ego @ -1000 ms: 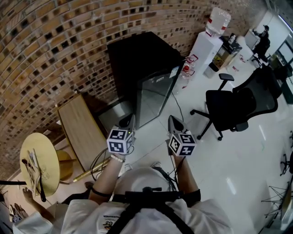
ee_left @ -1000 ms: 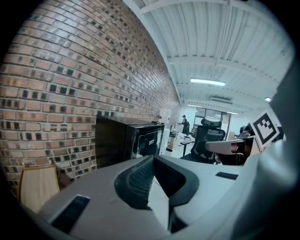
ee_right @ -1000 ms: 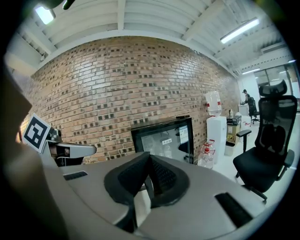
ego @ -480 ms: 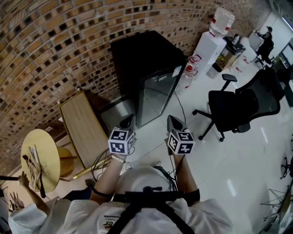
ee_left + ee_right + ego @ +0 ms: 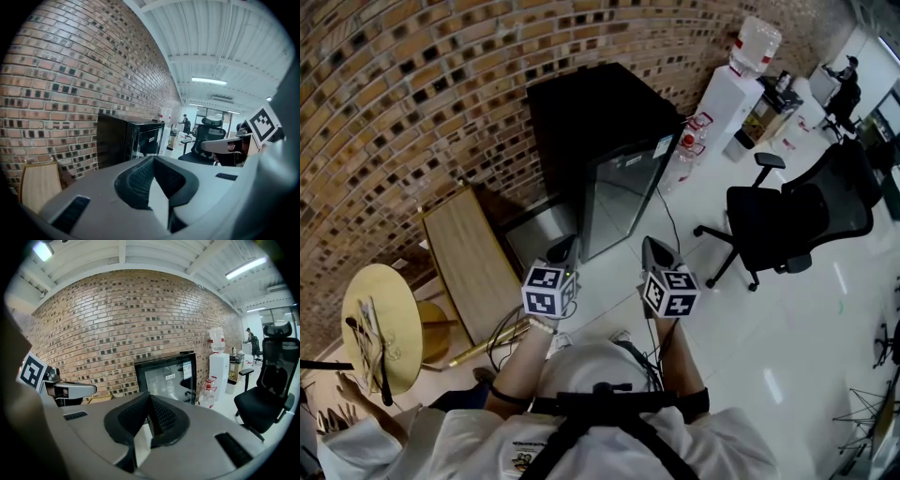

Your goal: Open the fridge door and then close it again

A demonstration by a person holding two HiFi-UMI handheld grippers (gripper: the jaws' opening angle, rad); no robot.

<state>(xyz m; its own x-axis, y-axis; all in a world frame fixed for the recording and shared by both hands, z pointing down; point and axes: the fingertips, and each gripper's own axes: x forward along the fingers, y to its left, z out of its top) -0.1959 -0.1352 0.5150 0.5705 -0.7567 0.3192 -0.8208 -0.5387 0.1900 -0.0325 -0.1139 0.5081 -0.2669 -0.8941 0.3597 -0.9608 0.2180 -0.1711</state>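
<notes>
Facing fridge (image 5: 602, 155) — door label (image 5: 186, 369) txt unreadable

white shirt (image 5: 478, 450) | black harness straps (image 5: 598, 424) | left hand-held gripper (image 5: 563, 247), right hand-held gripper (image 5: 650, 244): grey, marker cubes (image 5: 547, 291)

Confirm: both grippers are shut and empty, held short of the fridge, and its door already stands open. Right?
Not quite: the door of the fridge is closed, flush with its cabinet, as the right gripper view shows. The rest holds: the left gripper and the right gripper are shut, empty and short of the fridge.
</notes>
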